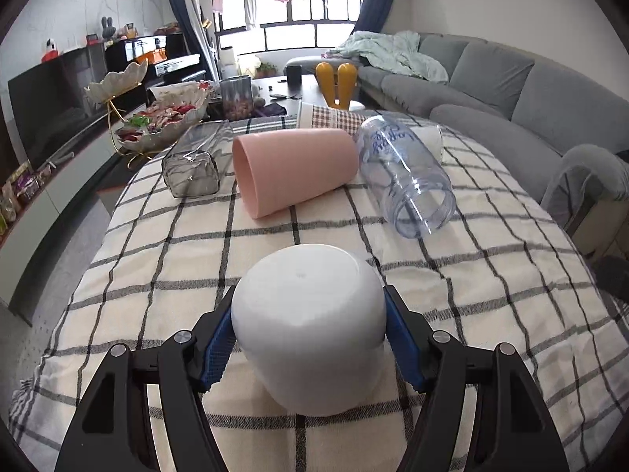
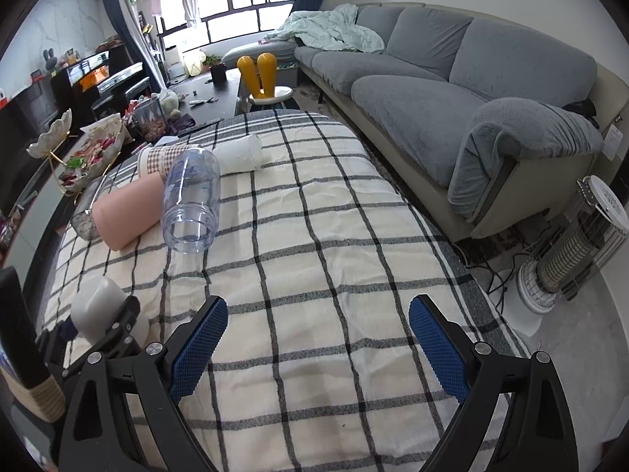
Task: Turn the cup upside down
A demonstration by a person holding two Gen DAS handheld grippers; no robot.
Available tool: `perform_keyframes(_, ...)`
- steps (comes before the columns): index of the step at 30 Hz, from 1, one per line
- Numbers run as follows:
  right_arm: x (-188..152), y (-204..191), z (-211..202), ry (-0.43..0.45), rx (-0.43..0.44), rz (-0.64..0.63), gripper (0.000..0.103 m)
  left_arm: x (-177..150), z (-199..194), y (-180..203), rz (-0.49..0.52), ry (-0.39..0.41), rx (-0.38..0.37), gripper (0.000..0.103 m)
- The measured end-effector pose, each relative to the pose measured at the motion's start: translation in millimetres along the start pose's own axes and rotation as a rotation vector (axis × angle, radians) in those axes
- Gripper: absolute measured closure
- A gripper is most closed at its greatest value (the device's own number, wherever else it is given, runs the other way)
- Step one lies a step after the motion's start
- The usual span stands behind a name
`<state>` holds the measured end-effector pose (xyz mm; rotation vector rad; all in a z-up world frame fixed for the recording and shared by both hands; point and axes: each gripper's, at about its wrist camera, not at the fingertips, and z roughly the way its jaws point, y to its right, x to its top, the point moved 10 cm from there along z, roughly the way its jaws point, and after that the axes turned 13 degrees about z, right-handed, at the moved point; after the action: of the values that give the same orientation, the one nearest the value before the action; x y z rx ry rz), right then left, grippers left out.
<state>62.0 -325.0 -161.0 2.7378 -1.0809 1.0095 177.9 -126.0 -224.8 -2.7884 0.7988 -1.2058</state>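
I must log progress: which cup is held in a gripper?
The white cup, base up, clamped in the left gripper; the pink cup and others lie untouched.

A white cup (image 1: 308, 326) is sitting between blue pads (image 1: 215, 348) on a cream, black-checked cloth (image 1: 491, 275), a pink cup (image 1: 295, 169) lying behind.

White cup (image 1: 308, 326) between tool (image 1: 308, 338) pads
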Motion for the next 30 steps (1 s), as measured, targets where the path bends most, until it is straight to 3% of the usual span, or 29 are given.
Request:
perform_keyframes(9,1.5,2.4,-2.2,0.002,0.012,0.014,0.009,-6.4,-11.0,5.5,0.042,-0.007,0.029,0.028)
perform_keyframes(15,5.8,-4.2,-15.0,0.039,0.050,0.007,0.009,-5.1,-26.7,1.2,0.041,-0.008,0.024,0.018)
perform_keyframes(23,9.6,-24.2,-37.0,0.107,0.132,-0.025,0.009,-16.5,-68.7,-22.0,-0.035,-0.019,0.011,0.013)
perform_keyframes(30,-2.3,-49.9,-47.4,0.119,0.190,-0.070,0.008,-19.3,-107.0,-41.9,-0.069,0.056,0.038,0.004)
